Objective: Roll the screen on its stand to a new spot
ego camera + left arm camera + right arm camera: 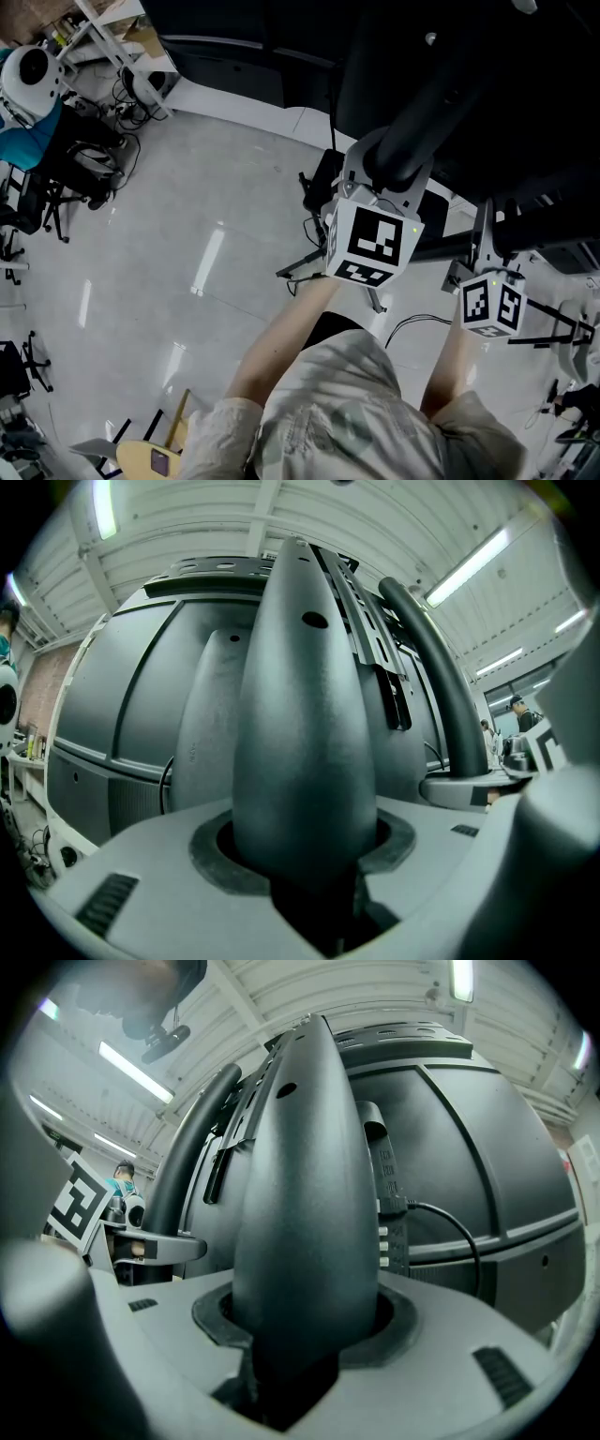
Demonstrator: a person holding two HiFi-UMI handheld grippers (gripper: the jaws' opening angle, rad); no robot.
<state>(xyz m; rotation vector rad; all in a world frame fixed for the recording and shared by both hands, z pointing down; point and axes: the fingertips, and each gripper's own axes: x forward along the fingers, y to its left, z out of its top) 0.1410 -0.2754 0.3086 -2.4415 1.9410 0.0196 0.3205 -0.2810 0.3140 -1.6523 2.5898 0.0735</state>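
Dark-grey stand posts [412,141] are gripped one per claw, my left claw [305,860] shut on the left post [300,714] and my right claw [300,1344] shut on the right post [300,1194], directly behind the screen [469,1147], which I judge gives an even two-handed push; castors and screen face are hidden.

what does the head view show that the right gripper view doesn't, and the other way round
Only the head view: the glossy grey floor, the person's pale sleeves, a black office chair draped in teal cloth. Only the right gripper view: a black cable plugged into the black screen's back, white ceiling strip lights. Both: the dark grey stand post clamped in the right gripper, and the left gripper's black-and-white marker cube.
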